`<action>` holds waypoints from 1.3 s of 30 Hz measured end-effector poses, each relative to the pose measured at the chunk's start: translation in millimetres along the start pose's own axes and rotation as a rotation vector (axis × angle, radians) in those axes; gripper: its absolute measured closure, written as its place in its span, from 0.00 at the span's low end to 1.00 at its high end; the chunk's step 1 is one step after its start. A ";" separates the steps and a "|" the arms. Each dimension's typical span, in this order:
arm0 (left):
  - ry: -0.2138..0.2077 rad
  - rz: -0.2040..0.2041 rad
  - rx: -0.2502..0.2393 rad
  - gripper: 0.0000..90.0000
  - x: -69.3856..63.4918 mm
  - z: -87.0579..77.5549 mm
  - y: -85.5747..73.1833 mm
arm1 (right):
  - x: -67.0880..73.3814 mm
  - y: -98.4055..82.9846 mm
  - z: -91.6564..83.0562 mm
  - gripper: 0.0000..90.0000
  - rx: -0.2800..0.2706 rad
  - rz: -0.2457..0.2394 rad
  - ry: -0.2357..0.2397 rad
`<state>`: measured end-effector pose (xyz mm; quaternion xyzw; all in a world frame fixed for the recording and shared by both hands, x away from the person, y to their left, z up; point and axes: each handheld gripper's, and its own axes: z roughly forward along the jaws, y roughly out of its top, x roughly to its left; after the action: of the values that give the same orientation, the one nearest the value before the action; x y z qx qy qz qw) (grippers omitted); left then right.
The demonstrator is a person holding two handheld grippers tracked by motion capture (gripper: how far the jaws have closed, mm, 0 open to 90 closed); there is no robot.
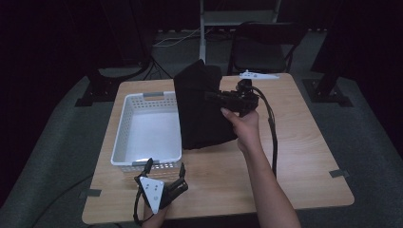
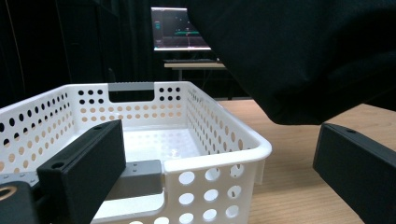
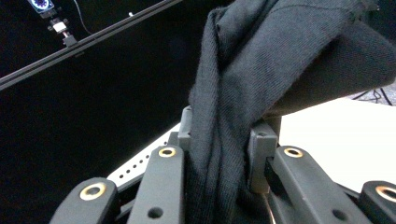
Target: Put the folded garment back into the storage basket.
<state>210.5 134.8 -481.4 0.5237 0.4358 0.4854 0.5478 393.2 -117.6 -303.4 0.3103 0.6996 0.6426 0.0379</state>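
A black cloth (image 1: 199, 111) hangs lifted over the table, its lower edge by the right rim of the white perforated basket (image 1: 124, 118). My right gripper (image 1: 215, 96) is shut on the cloth's upper part; in the right gripper view the dark fabric (image 3: 224, 116) is bunched between the jaws. My left gripper (image 1: 166, 176) stands open near the table's front edge, just in front of the basket, nothing between its fingers. In the left gripper view the basket (image 2: 219, 154) lies ahead of the jaws, with the cloth (image 2: 299, 56) hanging at the upper right.
A white flat object (image 1: 259, 75) lies at the table's far edge. A dark folding chair (image 1: 266, 45) stands behind the table. Bare wood (image 1: 304, 156) spreads to the right of the cloth. A lit monitor (image 2: 180, 29) glows in the background.
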 end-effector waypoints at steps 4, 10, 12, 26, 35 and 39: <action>-0.004 0.001 0.000 0.04 0.2 0.0 0.0 | 5.5 4.4 6.2 0.82 0.005 -0.004 0.009; -0.004 0.001 -0.001 0.04 0.2 -0.1 0.0 | 11.4 7.7 19.0 0.82 0.003 -0.005 0.025; -0.008 0.002 -0.001 0.04 0.4 -0.1 0.0 | 12.6 6.9 24.4 0.82 0.006 0.001 0.029; -0.010 0.001 0.000 0.04 0.4 -0.2 0.0 | 21.5 1.6 59.6 0.82 0.027 0.000 0.061; -0.012 0.000 -0.003 0.04 0.4 -0.2 -0.1 | 28.1 -2.3 82.4 0.82 0.021 0.011 0.065; -0.012 0.000 -0.003 0.04 0.4 -0.2 -0.1 | 31.8 -2.8 91.6 0.82 0.028 0.014 0.080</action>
<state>210.3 135.3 -481.5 0.5259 0.4317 0.4828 0.5513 408.0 -22.0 -310.7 0.2897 0.7074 0.6447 0.0011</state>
